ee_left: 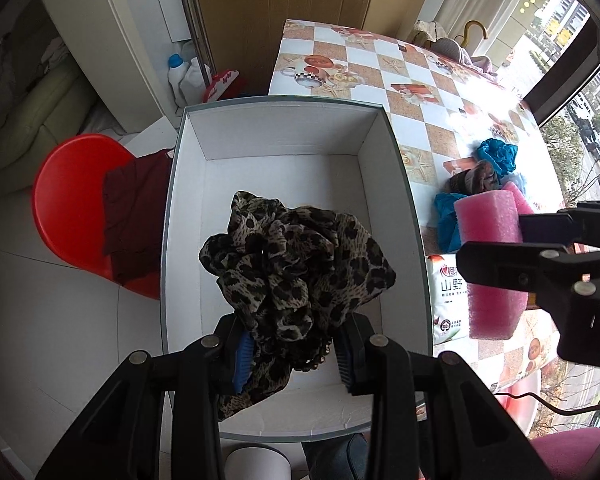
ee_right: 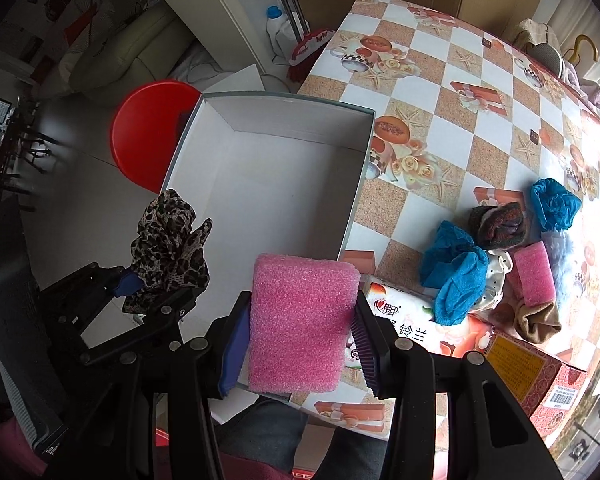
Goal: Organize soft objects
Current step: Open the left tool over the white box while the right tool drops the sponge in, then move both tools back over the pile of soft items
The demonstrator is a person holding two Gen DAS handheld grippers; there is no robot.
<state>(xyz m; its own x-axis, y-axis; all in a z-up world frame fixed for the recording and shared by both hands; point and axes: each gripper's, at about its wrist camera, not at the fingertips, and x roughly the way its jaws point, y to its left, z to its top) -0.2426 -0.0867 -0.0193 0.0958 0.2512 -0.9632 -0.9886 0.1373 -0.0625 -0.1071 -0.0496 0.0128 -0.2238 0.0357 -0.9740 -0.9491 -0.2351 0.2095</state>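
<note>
Left hand-held gripper (ee_left: 296, 354), clamped on crumpled leopard-print fabric scarf (ee_left: 296, 276), should drop low inside white cardboard box (ee_left: 412, 200) before releasing, w/ right hand-held gripper (ee_right: 300, 344), clamped on pink foam block (ee_right: 300, 320), following.

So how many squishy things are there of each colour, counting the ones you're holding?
Pink foam blocks: 2, one held and one on the table
Blue crumpled cloths: 3
Leopard-print scarf: 1
Dark knitted bundle: 1
Tan sock: 1
Total: 8
</note>
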